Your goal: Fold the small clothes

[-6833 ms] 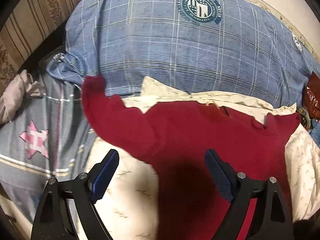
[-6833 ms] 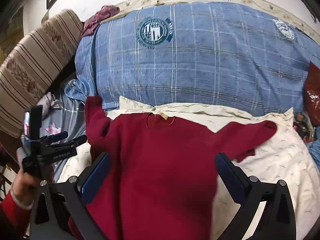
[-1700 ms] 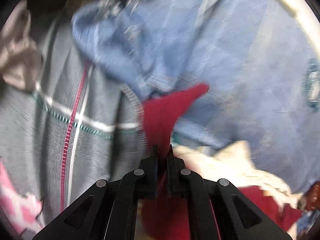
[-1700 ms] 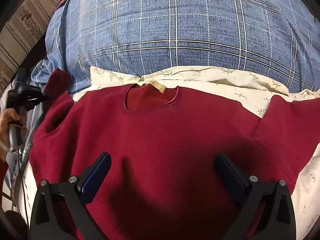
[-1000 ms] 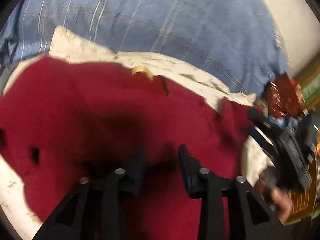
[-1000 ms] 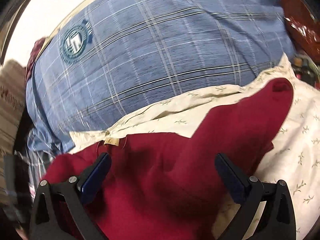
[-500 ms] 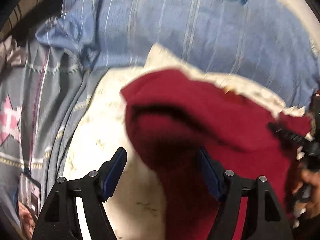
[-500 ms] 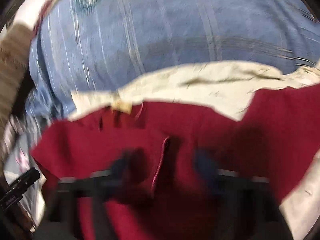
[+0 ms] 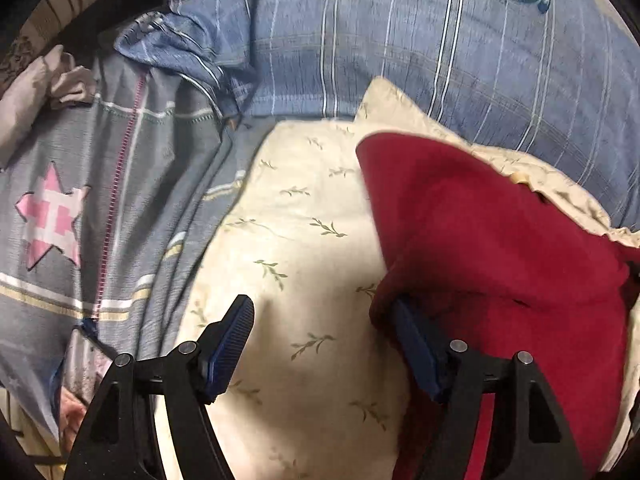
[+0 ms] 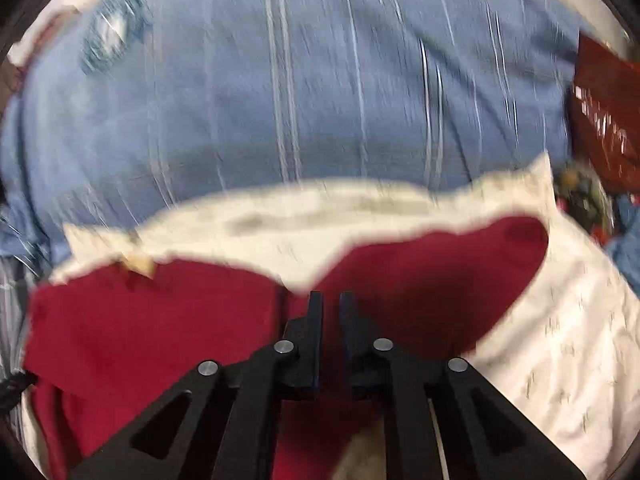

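Observation:
A dark red sweater (image 9: 500, 248) lies on a cream leaf-print cloth (image 9: 304, 216). In the left wrist view its left sleeve is folded in over the body. My left gripper (image 9: 324, 340) is open and empty over the cream cloth, its right finger at the sweater's left edge. In the blurred right wrist view the red sweater (image 10: 152, 320) fills the lower half. My right gripper (image 10: 331, 304) is shut on red fabric where the right sleeve (image 10: 440, 272) joins the body.
A large blue plaid pillow (image 9: 400, 48) lies behind the cream cloth; it also shows in the right wrist view (image 10: 280, 92). A grey quilt with a pink star (image 9: 52, 216) lies to the left. A shiny red bag (image 10: 604, 108) sits at far right.
My left gripper has let go of the left sleeve, opened and drawn back to the left. My right gripper has closed on the sweater by the right sleeve.

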`<state>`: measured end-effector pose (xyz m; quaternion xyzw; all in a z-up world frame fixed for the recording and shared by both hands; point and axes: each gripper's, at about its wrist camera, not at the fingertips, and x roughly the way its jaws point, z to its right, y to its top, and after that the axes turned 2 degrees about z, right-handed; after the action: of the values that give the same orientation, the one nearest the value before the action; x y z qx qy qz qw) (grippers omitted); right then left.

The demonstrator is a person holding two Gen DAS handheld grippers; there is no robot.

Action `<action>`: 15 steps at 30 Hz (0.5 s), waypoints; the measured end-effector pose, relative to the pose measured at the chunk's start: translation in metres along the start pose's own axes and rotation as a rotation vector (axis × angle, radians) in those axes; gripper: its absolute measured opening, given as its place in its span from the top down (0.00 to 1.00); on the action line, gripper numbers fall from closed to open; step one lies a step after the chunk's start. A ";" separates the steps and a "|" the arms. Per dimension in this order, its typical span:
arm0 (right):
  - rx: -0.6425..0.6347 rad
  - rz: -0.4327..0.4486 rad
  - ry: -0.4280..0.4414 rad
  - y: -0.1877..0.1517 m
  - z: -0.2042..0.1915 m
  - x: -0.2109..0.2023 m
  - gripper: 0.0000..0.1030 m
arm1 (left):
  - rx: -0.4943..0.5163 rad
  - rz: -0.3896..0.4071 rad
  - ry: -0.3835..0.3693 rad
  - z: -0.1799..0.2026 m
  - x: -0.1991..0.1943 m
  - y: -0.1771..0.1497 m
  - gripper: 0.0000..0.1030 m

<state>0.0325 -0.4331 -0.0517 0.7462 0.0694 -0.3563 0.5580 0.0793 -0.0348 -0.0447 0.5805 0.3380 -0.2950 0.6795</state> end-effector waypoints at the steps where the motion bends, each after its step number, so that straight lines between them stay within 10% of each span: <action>1: 0.032 -0.017 0.042 -0.004 0.002 -0.005 0.80 | -0.013 0.019 0.000 -0.004 -0.004 0.001 0.32; 4: -0.002 0.016 0.264 -0.018 -0.028 -0.040 0.51 | -0.076 0.078 0.015 -0.020 -0.015 0.010 0.32; 10: -0.266 -0.056 0.785 -0.063 -0.163 -0.084 0.49 | -0.170 0.152 0.077 -0.044 -0.020 0.009 0.32; 15: -0.382 -0.115 0.766 -0.085 -0.247 -0.046 0.49 | -0.257 0.132 0.047 -0.073 -0.023 -0.002 0.32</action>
<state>0.0683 -0.1707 -0.0605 0.7028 0.3776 -0.0651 0.5993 0.0552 0.0369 -0.0344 0.5167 0.3500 -0.1903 0.7579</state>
